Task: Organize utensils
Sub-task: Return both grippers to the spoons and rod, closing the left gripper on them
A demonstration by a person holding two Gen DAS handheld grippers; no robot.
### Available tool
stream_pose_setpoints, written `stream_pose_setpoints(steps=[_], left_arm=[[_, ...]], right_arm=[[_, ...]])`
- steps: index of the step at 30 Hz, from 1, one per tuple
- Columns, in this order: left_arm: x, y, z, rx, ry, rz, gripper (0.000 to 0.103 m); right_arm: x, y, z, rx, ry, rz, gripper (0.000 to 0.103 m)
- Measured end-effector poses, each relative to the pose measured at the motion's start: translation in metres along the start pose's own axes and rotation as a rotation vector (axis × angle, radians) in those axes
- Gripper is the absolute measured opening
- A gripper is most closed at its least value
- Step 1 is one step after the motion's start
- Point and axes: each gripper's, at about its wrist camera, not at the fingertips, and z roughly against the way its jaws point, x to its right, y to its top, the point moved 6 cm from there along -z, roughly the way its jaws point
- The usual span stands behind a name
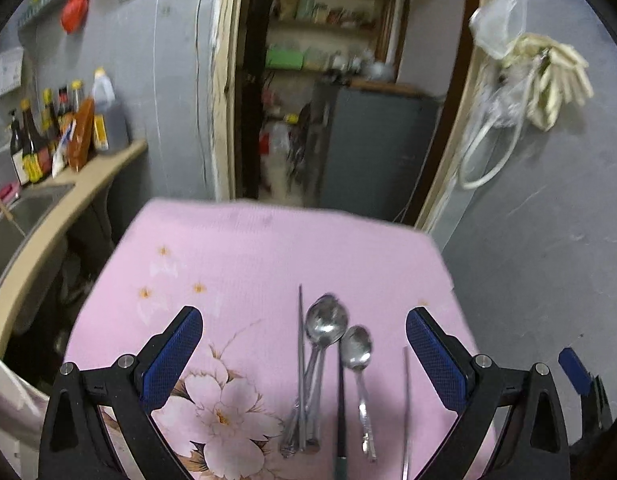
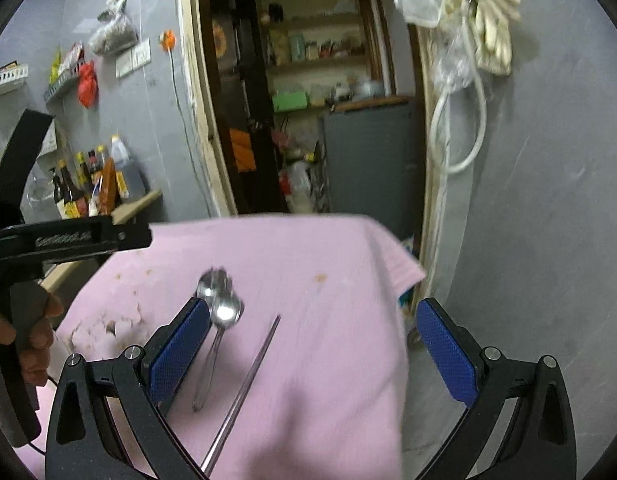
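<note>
Several metal utensils lie on a pink floral cloth (image 1: 248,248). In the left wrist view there are stacked large spoons (image 1: 326,324), a smaller spoon (image 1: 357,348), a metal chopstick (image 1: 301,352), a dark chopstick (image 1: 341,400) and another metal chopstick (image 1: 406,408). My left gripper (image 1: 304,332) is open above them, holding nothing. In the right wrist view the spoons (image 2: 224,310) and a metal chopstick (image 2: 252,376) lie between the fingers of my right gripper (image 2: 312,336), which is open and empty. The left gripper's body (image 2: 68,236) shows at the left there.
A counter (image 1: 88,184) with sauce bottles (image 1: 48,132) and a sink (image 1: 28,208) stands at the left. An open doorway (image 1: 328,80) with shelves is behind the table. A grey wall with hanging gloves (image 1: 548,80) is at the right. The cloth edge (image 2: 404,280) drops at the right.
</note>
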Motion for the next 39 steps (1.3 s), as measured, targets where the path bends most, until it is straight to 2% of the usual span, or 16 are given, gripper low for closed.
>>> stream_pose_setpoints(steps=[3,4,7,9,11,15,18,20,24,28,29,30,32,38,39], left_arm=[[-0.007,-0.007,-0.021,-0.042,0.015,0.012,0.101],[-0.008,-0.009,-0.027,-0.049,0.015,0.014,0.100],[-0.012,-0.017,-0.045,-0.085,0.022,0.008,0.087],[-0.013,-0.023,-0.056,-0.108,0.023,-0.002,0.078],[-0.014,-0.029,-0.067,-0.136,0.023,-0.012,0.071],[-0.016,-0.040,-0.085,-0.190,-0.004,-0.017,0.051],[-0.016,-0.043,-0.094,-0.219,-0.026,-0.006,0.043],[-0.014,-0.039,-0.094,-0.207,-0.038,-0.016,0.041],[-0.010,-0.035,-0.100,-0.212,-0.035,-0.048,0.035],[-0.003,-0.035,-0.104,-0.215,-0.012,-0.108,0.034],[-0.001,-0.036,-0.104,-0.216,-0.003,-0.124,0.029],[-0.001,-0.036,-0.103,-0.219,0.001,-0.135,0.018],[0.002,-0.038,-0.102,-0.236,-0.021,-0.138,0.009],[0.001,-0.035,-0.105,-0.296,-0.044,-0.126,0.007],[0.000,-0.034,-0.105,-0.305,-0.046,-0.122,0.006]], right_arm=[[-0.005,-0.014,-0.017,-0.047,0.017,-0.005,0.100],[-0.007,-0.018,-0.023,-0.064,0.022,-0.006,0.094],[-0.012,-0.031,-0.042,-0.124,0.036,-0.005,0.077],[-0.014,-0.035,-0.049,-0.150,0.047,-0.010,0.070],[-0.018,-0.041,-0.058,-0.180,0.053,-0.007,0.057],[-0.028,-0.045,-0.070,-0.224,0.064,0.007,0.044],[-0.038,-0.049,-0.082,-0.268,0.059,0.031,0.035],[-0.044,-0.052,-0.089,-0.306,0.042,0.050,0.027],[-0.058,-0.057,-0.092,-0.337,-0.034,0.129,0.024],[-0.064,-0.059,-0.087,-0.368,-0.054,0.135,0.024],[-0.065,-0.059,-0.087,-0.372,-0.055,0.135,0.023],[-0.066,-0.060,-0.086,-0.379,-0.056,0.133,0.023],[-0.067,-0.060,-0.084,-0.397,-0.058,0.130,0.022],[-0.059,-0.057,-0.089,-0.467,-0.048,0.092,0.022],[-0.058,-0.056,-0.089,-0.470,-0.043,0.085,0.019]])
